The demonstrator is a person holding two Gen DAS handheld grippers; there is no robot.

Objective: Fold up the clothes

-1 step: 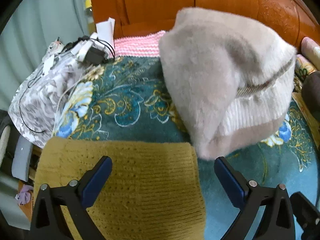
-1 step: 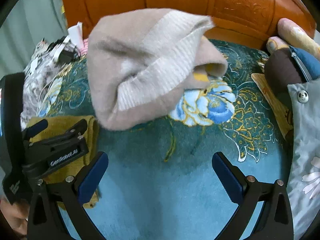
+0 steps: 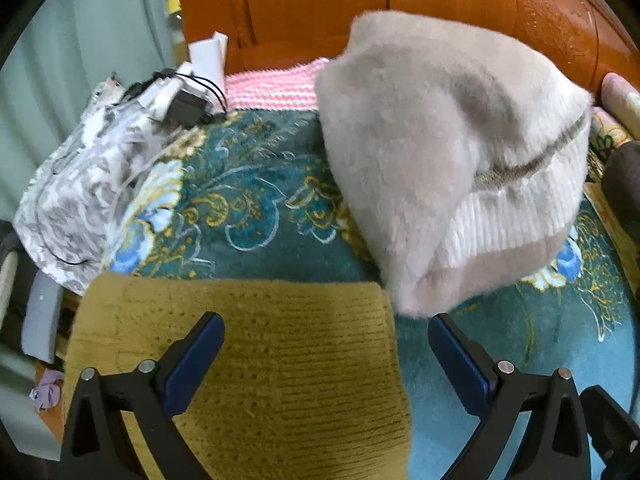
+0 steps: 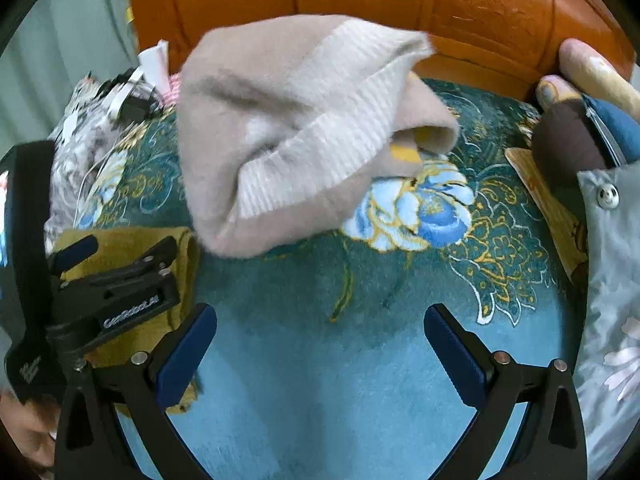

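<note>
Nearest to me, my left gripper (image 3: pixel 324 354) stands with its blue-padded jaws spread wide and nothing between them; it hovers over the folded mustard knit (image 3: pixel 256 364), which lies flat on the teal flowered blanket (image 3: pixel 248 216) at the bed's near edge. My right gripper (image 4: pixel 320 344) is just as wide open and holds nothing, with only bare blue blanket under the gap between its fingers. In the right wrist view I see my other tool off to the left, over that same mustard piece (image 4: pixel 132 240), with part of my hand (image 4: pixel 24 428) at the lower corner.

Just beyond the mustard knit sits the beige fuzzy sweater (image 3: pixel 440 148), bunched in a soft heap with a white ribbed band across it; its near corner comes right up to the knit's far right corner. From the right side, a bit of yellow shows in its open fold.

To the left, a grey flowered pillow (image 3: pixel 80 184) carries chargers and cables (image 3: pixel 180 100). To the right lie a brown and blue garment (image 4: pixel 576 140) and pale grey cloth with a snap (image 4: pixel 608 240). Farthest back, a pink knit (image 3: pixel 272 84) lies against the orange wooden headboard (image 3: pixel 320 4).
</note>
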